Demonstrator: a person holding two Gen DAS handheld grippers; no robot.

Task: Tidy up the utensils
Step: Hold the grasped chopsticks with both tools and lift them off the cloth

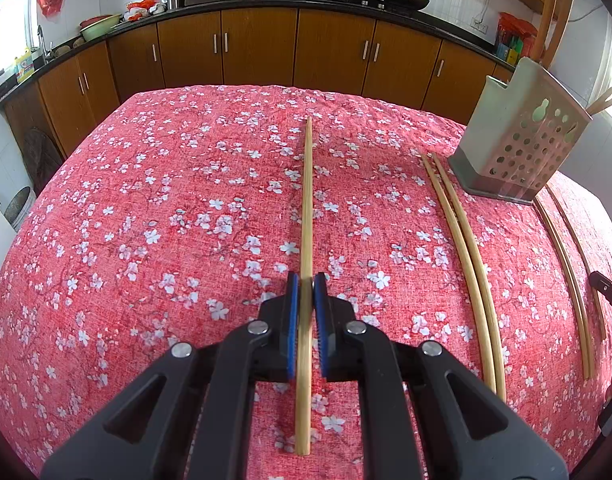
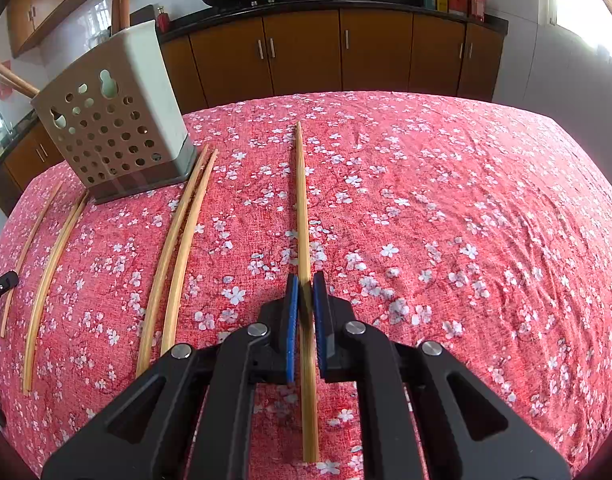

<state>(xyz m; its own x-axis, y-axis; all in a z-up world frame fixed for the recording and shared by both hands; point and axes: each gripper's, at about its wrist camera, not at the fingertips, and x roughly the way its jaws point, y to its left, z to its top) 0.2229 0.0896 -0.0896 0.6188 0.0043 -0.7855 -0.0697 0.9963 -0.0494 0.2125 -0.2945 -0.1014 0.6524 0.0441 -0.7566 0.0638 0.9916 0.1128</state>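
The left tongs are closed on a single bamboo chopstick, which runs straight forward between the blue pads and sticks out behind them as well. The right tongs are closed in the same way on another single chopstick.

Both chopsticks lie along the counter, which is covered by a red cloth with white flowers. To the right of the left tongs a pair of chopsticks lies side by side on the cloth; the far tips end just beside the base of a grey perforated utensil holder. Seen from the right tongs, the same pair and the holder are on the left. The holder stands upright near the far side of the counter, and some wooden handles stick out of its top. On the other side of the holder more chopsticks lie on the cloth, near the black tip of the left tongs at the left border of the right wrist view.

To the left of the left tongs the cloth is bare up to the counter edge, and to the right of the right tongs it is also bare, only wrinkled. Ahead of both tongs the far edge of the counter faces a row of brown cabinets, well apart.
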